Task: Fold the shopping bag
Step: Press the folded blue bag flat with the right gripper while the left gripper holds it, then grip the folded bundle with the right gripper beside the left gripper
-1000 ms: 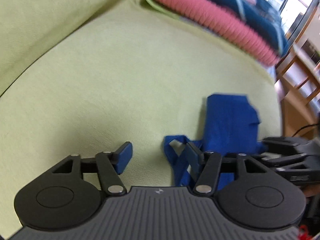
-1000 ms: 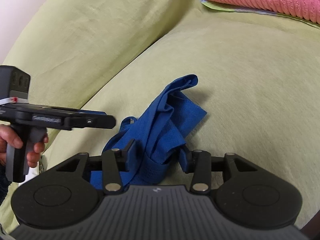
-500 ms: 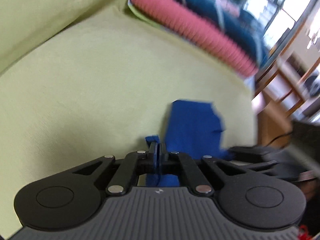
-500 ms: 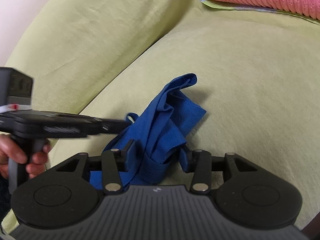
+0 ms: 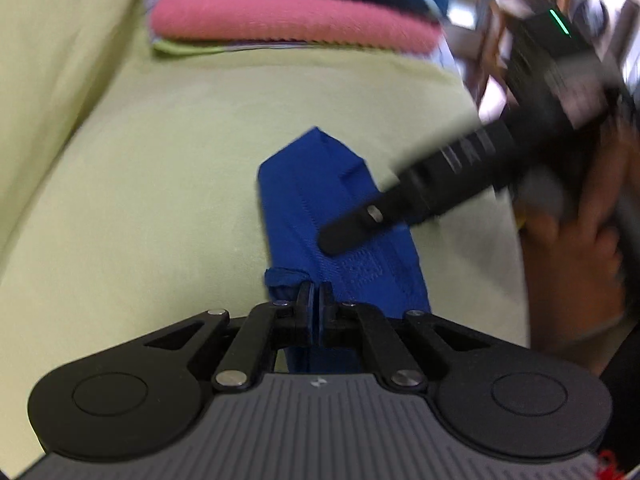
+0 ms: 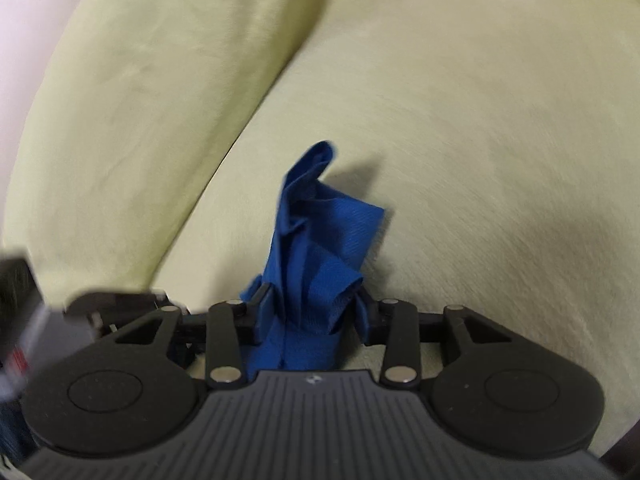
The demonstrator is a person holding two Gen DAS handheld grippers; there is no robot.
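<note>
While left tongs pinch the shopping bag and right tongs straddle it half-open, tugging may undo its folds

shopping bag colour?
Solid royal blue, no print. The shopping bag shows best in the left wrist view, lying on the yellow-green sofa cushion.

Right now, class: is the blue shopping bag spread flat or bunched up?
Bunched up. The blue shopping bag stands in crumpled folds on the sofa cushion, not lying flat.
</note>
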